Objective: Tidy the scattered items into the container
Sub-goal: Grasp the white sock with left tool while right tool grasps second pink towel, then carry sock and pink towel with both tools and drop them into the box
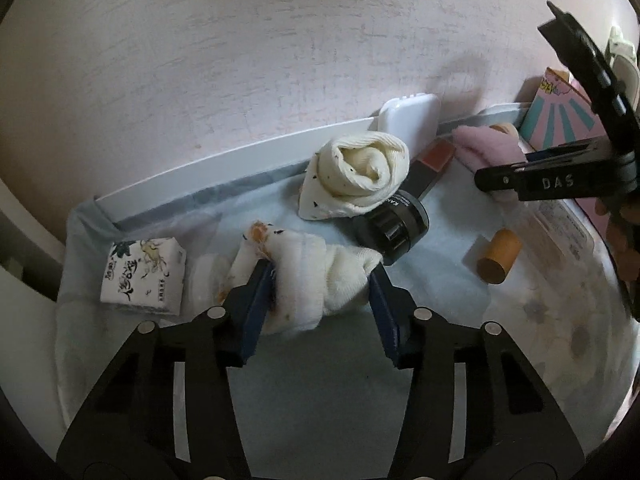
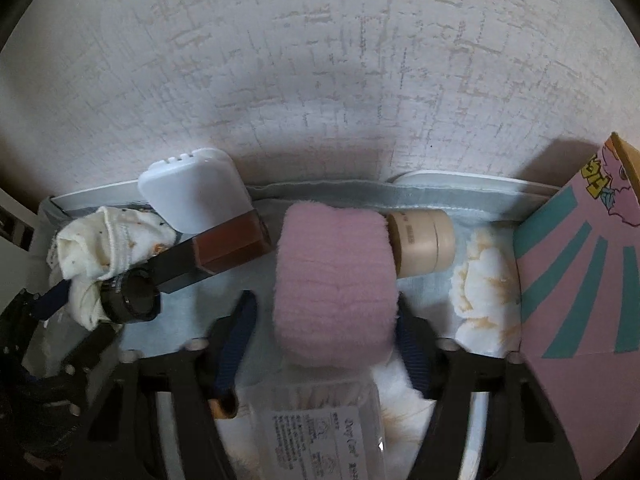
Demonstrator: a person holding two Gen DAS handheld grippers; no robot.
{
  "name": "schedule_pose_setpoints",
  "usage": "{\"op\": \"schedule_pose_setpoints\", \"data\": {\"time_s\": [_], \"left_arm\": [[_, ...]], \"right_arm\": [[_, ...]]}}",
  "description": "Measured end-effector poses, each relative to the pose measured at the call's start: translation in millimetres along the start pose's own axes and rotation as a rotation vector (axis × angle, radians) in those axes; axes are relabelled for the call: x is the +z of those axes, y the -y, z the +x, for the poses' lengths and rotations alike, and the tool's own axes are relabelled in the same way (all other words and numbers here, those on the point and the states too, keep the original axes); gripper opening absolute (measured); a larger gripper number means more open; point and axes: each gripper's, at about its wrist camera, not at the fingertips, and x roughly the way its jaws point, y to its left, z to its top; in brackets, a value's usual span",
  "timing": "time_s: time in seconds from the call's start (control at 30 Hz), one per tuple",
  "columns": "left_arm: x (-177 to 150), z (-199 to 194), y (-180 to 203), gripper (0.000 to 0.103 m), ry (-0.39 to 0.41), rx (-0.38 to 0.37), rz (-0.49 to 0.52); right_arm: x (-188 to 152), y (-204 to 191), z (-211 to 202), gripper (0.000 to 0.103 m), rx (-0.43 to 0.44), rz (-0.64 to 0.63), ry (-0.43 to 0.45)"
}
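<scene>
While both grippers pointed down at bed-like surface by wall, left gripper [image 1: 322, 280] pinched white rolled sock [image 1: 308, 276] between blue pads. Right gripper [image 2: 326, 320] straddled pink fluffy roll [image 2: 334, 280]; right pad touched it, left pad stood just clear. Cream rolled sock [image 1: 356, 176], black jar [image 1: 394, 228], tissue pack [image 1: 144, 276] lay nearby. Container: could not tell which.
</scene>
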Motion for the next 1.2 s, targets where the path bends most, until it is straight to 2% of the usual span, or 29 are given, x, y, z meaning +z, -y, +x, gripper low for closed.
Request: {"op": "schedule_pose_setpoints", "data": {"time_s": [0.03,0.13,0.33,0.57,0.8,0.83,0.93,1.1,1.2], "left_arm": [[0,-2,-1,0.036,0.003,-0.003,-0.006],[3,-7,-1,0.032,0.003,-0.008,-0.018],[6,-38,-6,0.031,0.045,-0.006,-0.046],[9,-93,-5,0.031,0.129,0.011,-0.06],[19,-145,21,0.031,0.19,0.006,-0.034],[23,-151,27,0.031,0.198,0.005,-0.029],[38,-161,44,0.031,0.217,-0.004,-0.014],[65,-178,67,0.031,0.23,-0.046,-0.015],[82,-186,80,0.031,0.238,-0.078,-0.019]], "right_arm": [[-1,0,-1,0.044,-0.019,-0.012,0.008],[-2,2,-3,0.042,-0.019,-0.014,0.011],[-6,5,-25,0.042,-0.004,-0.016,0.049],[-10,6,-67,0.042,0.037,-0.023,0.103],[-22,7,-116,0.042,0.089,-0.041,0.144],[-13,4,-117,0.042,0.091,-0.044,0.148],[-18,9,-141,0.042,0.099,-0.049,0.166],[-10,41,-179,0.042,0.113,-0.047,0.2],[-22,55,-200,0.042,0.108,-0.048,0.225]]}}
